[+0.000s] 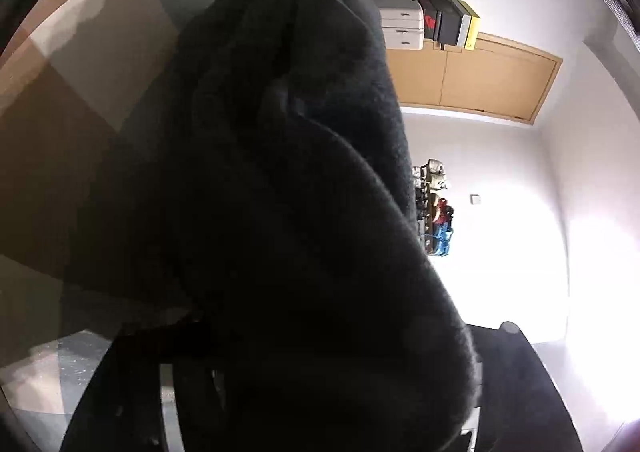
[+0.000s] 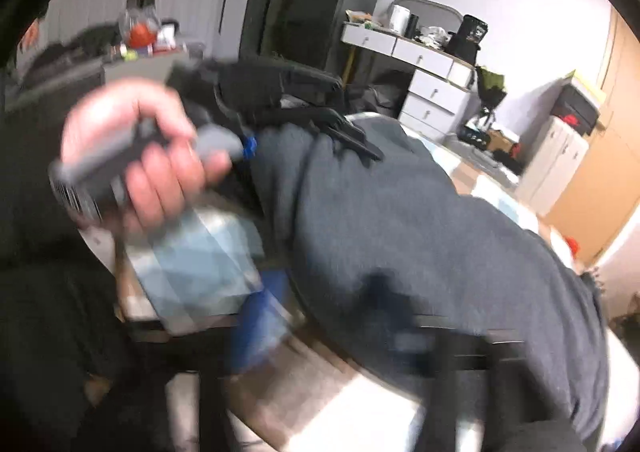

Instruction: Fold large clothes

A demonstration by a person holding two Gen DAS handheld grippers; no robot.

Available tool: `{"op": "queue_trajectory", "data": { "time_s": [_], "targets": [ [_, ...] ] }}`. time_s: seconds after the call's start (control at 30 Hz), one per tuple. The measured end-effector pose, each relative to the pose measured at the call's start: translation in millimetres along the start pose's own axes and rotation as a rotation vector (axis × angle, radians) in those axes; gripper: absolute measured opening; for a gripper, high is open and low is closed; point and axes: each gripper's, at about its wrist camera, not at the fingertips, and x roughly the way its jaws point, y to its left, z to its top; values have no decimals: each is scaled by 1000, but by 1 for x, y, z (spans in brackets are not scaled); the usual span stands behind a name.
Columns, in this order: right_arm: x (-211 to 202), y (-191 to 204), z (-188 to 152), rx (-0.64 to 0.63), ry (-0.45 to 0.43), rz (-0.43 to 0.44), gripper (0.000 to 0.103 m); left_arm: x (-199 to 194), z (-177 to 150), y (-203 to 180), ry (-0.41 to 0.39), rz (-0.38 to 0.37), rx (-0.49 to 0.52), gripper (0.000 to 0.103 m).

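Item: dark grey garment (image 2: pixel 420 236), bunched lengthwise over the checked counter (image 2: pixel 200 268), long axis running away from the right claw (image 2: pixel 460 336) toward the left claw (image 2: pixel 352 140). Left claw pinches its far end, probably gathered fabric; right claw is blurred, apparently wide open and empty, just at the near end.

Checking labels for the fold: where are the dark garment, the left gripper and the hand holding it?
dark garment (image 2: pixel 420 232), right wrist view, its broad middle.
left gripper (image 2: pixel 360 140), right wrist view, between fingertips.
hand (image 2: pixel 136 156), right wrist view, its knuckles.
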Motion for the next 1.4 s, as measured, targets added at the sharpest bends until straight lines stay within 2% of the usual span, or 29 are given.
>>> {"op": "queue_trajectory", "data": {
  "time_s": [0.1, 0.17, 0.23, 0.27, 0.33, 0.4, 0.47, 0.57, 0.63, 0.7, 0.73, 0.77, 0.83, 0.87, 0.97, 1.0, 1.03, 1.23, 1.4],
  "targets": [
    [-6, 23, 9, -124, -50, -82, 102, -9, -2, 2, 7, -17, -4, 54],
    [10, 41, 16, -262, -37, -199, 103, -12, -3, 4, 26, -23, -10, 56],
    [37, 50, 17, -384, 17, -272, 103, -12, -4, 9, 36, -29, -16, 76],
    [52, 52, 17, -425, 56, -288, 103, -11, 1, 11, 38, -51, -33, 87],
    [72, 53, 15, -443, 107, -302, 103, -12, 3, 9, 54, -43, -30, 93],
    [80, 59, 14, -489, 107, -301, 103, -10, 4, 5, 80, -25, 4, 100],
    [88, 69, 10, -564, 110, -350, 103, -10, 10, 3, 108, -6, -7, 100],
    [94, 72, 6, -577, 126, -312, 100, -8, 13, 8, 132, -46, -18, 102],
    [99, 69, 7, -551, 154, -284, 96, -9, 18, 12, 142, -65, -37, 102],
    [103, 67, 10, -521, 160, -241, 74, -13, 21, 10, 170, -66, -20, 101],
    [103, 66, 12, -508, 146, -250, 57, -16, 25, 10, 174, -72, -20, 101],
    [102, 60, 16, -461, 130, -259, 35, -19, 27, 10, 176, -79, -20, 101],
    [98, 39, 24, -318, 145, -171, 28, -32, 28, 15, 167, -101, -35, 96],
    [96, 17, 29, -170, 162, -86, 24, -41, 26, 21, 171, -107, -35, 91],
    [94, -38, 35, 203, 156, 142, 22, -56, 23, 20, 166, -110, 4, 81],
    [93, -46, 35, 254, 148, 174, 22, -65, 23, 18, 152, -116, 16, 77],
    [93, -53, 37, 300, 132, 208, 21, -77, 9, 26, 148, -120, 25, 76],
    [92, -50, 45, 349, 39, 282, 21, -123, 2, 33, 101, -124, 51, 66],
    [99, -38, 76, 325, -19, 344, 20, -172, -1, 26, 33, -94, 85, 65]
  ]
}}
